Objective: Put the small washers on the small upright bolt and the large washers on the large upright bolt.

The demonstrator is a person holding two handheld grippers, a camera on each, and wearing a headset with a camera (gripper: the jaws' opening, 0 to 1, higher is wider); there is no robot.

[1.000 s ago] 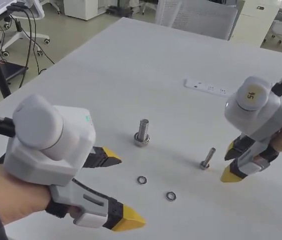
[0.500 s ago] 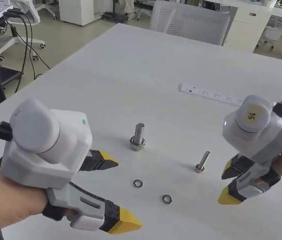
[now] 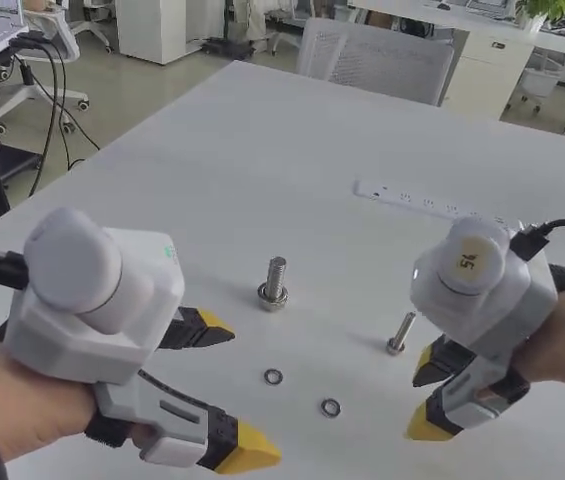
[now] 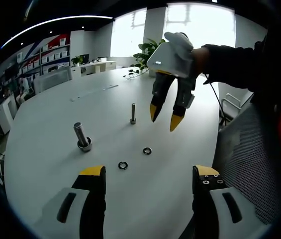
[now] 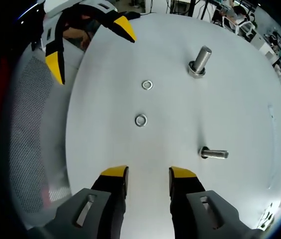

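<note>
The large bolt (image 3: pixel 274 283) stands upright mid-table with a metal collar at its foot. To its right is the small bolt (image 3: pixel 399 333), also upright. Two small washers (image 3: pixel 273 377) (image 3: pixel 330 407) lie flat in front of the bolts. My left gripper (image 3: pixel 232 390) hovers open, left of the washers, with nothing in it. My right gripper (image 3: pixel 424 395) is open and empty, just right of the nearer washer and in front of the small bolt. From the right gripper view, one washer (image 5: pixel 140 120) lies ahead of the jaws. In the left gripper view, a washer (image 4: pixel 123 165) sits between my jaws.
A white power strip (image 3: pixel 412 202) lies flat on the white table (image 3: pixel 262 150) behind the bolts. An office chair (image 3: pixel 377 60) stands at the far edge. Cables and a stand (image 3: pixel 22 90) are on the floor to the left.
My right gripper has come nearer and leftward, from beside the small bolt to in front of it, close to the washers. The left gripper has barely moved. The head camera tilted up.
</note>
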